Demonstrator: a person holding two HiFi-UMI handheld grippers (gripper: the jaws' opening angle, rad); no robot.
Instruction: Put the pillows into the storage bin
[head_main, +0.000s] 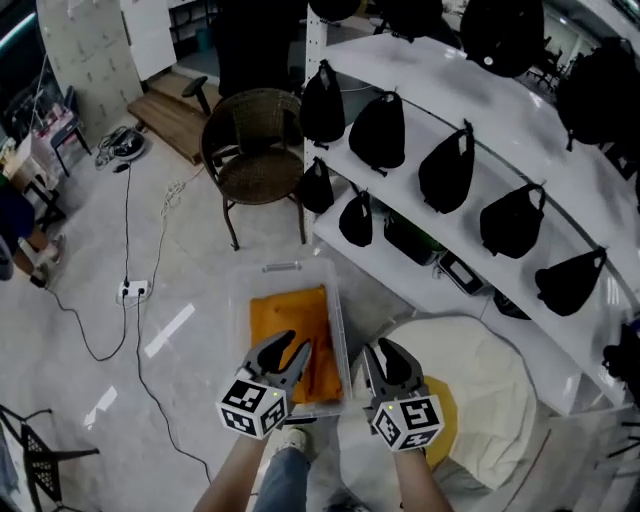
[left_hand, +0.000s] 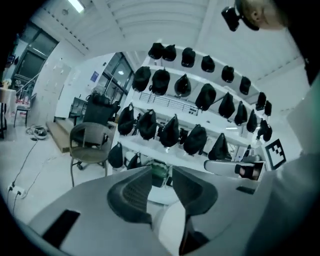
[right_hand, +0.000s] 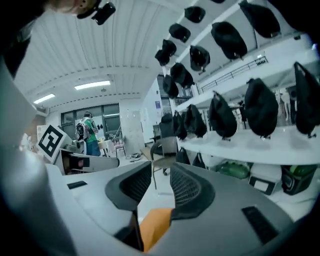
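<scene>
On the floor (head_main: 190, 260) the bin (head_main: 283, 268) holds an orange pillow (head_main: 285, 315); left gripper (head_main: 295, 350) and right gripper (head_main: 385, 352), fingers released, might drop the bulky white pillow (head_main: 490, 400).

A pale, glossy floor (head_main: 90, 330) carries a white power strip (head_main: 134, 290) with trailing black cables. A wicker chair (head_main: 255, 150) stands far off at centre. To its right, white shelves (head_main: 470, 110) hold black bags (head_main: 447, 170). A wooden platform (head_main: 175, 115) lies far left.
</scene>
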